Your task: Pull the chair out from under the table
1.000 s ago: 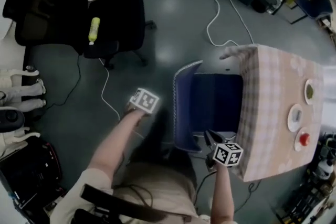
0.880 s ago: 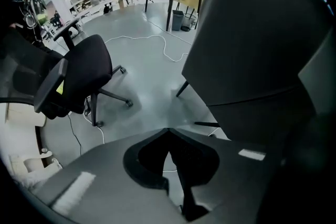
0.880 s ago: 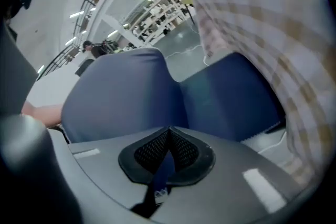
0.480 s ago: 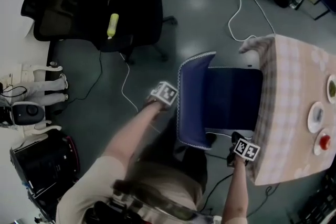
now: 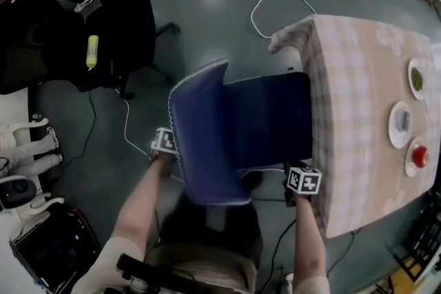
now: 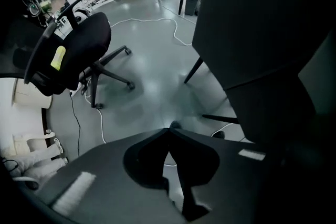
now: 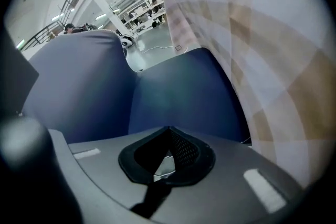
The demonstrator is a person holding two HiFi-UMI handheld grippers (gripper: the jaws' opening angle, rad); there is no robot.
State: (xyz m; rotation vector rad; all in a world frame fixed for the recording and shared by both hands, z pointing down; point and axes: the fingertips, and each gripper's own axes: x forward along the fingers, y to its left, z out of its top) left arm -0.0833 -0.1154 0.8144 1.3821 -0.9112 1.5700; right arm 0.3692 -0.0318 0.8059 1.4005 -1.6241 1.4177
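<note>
Table (image 5: pixel 358 107): covered with a checked cloth, small dishes (image 5: pixel 402 124) along its far edge.
Chair (image 5: pixel 234 124): blue; seat front tucked under the table edge on the head view's left, backrest standing clear. The seat faced the table and the backrest's long top edge ran parallel to that table edge.
Left gripper (image 5: pixel 163 142): just behind the backrest. Jaws met tip to tip with nothing between them; the chair's dark back rose to their right.
Right gripper (image 5: pixel 303 180): between the seat's side and the hanging cloth. Jaws were closed and empty, the seat ahead of them.
</note>
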